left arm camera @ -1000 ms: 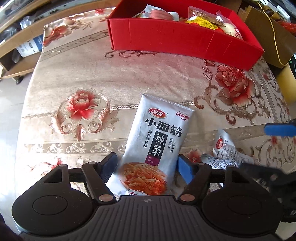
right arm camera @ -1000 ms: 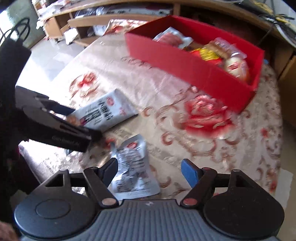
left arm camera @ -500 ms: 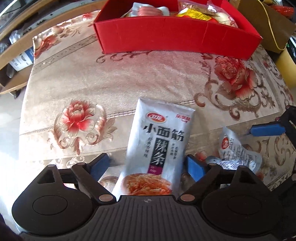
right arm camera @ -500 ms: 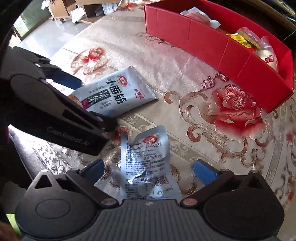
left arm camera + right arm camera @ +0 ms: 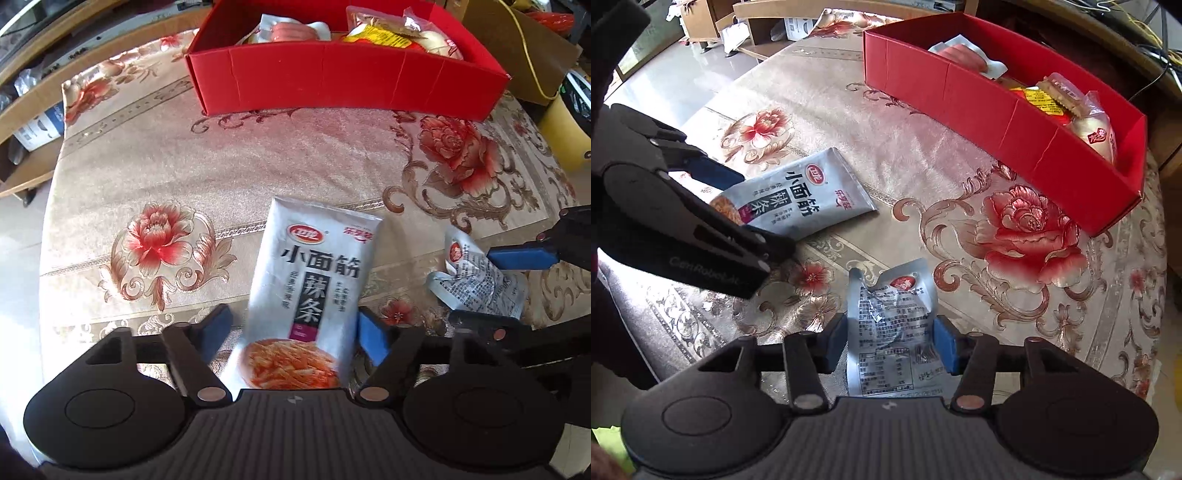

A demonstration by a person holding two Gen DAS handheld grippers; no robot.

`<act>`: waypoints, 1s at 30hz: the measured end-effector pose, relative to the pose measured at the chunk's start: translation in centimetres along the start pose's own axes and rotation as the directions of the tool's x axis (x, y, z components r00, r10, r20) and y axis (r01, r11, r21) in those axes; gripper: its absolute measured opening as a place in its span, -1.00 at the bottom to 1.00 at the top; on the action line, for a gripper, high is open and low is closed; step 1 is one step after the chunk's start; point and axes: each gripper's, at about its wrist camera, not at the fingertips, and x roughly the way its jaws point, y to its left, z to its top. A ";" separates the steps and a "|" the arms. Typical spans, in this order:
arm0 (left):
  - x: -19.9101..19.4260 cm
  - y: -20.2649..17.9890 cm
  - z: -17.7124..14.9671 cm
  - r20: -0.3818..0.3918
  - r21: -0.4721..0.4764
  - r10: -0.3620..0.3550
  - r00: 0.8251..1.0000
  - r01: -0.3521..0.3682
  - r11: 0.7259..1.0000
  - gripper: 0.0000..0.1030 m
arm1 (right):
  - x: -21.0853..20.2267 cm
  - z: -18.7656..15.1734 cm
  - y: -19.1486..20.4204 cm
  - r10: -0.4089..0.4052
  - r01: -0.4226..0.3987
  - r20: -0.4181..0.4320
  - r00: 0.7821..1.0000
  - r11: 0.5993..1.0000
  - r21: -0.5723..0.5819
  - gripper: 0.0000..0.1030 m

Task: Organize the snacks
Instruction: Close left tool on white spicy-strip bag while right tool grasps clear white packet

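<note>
Covering the table (image 5: 155, 155) is a gold cloth with red flowers, and at its far side one red box (image 5: 332, 81) is sitting with several wrapped snacks already inside, their number hard to count. Nearer, two packets are lying flat on the cloth, well apart from the box: one large silver snack bag (image 5: 314, 280) with black characters and a picture of red strips, and one small crinkled silver packet (image 5: 892, 332). Two sets of tongs are working at once. The left tongs (image 5: 291, 332) are closing around the lower end of the large bag; the right-hand pad is touching its edge while the other pad is standing a little clear, so the bag is not yet clamped. The right tongs (image 5: 890, 341) are closing on the small packet, both blue pads now pressing its sides, and the foil is puckering between them. Half a second ago both sets were spread much wider, with clear cloth showing between each pad and its packet; since then the pads have been drawing inward, while the hands and both packets have been staying almost where they were.
</note>
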 end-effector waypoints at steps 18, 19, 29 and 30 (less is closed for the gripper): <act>0.1 -0.4 0.2 0.026 -0.012 -0.001 1.000 0.002 1.000 0.25 | -0.9 0.0 -1.2 0.033 -0.035 0.037 0.999 0.997 0.067 -0.18; -0.1 -0.1 0.2 0.027 -0.029 -0.015 1.000 0.016 0.999 0.18 | -0.8 0.0 -1.1 0.031 -0.034 0.037 0.999 0.997 0.068 -0.18; -1.5 0.3 0.3 0.077 -0.074 -0.059 0.995 0.065 0.995 0.00 | -2.4 0.3 -1.8 0.025 -0.035 0.099 0.995 0.994 0.101 -0.18; -1.6 0.4 0.3 0.082 -0.078 -0.065 0.995 0.071 0.994 0.00 | -2.6 0.4 -1.9 0.022 -0.034 0.105 0.994 0.994 0.107 -0.18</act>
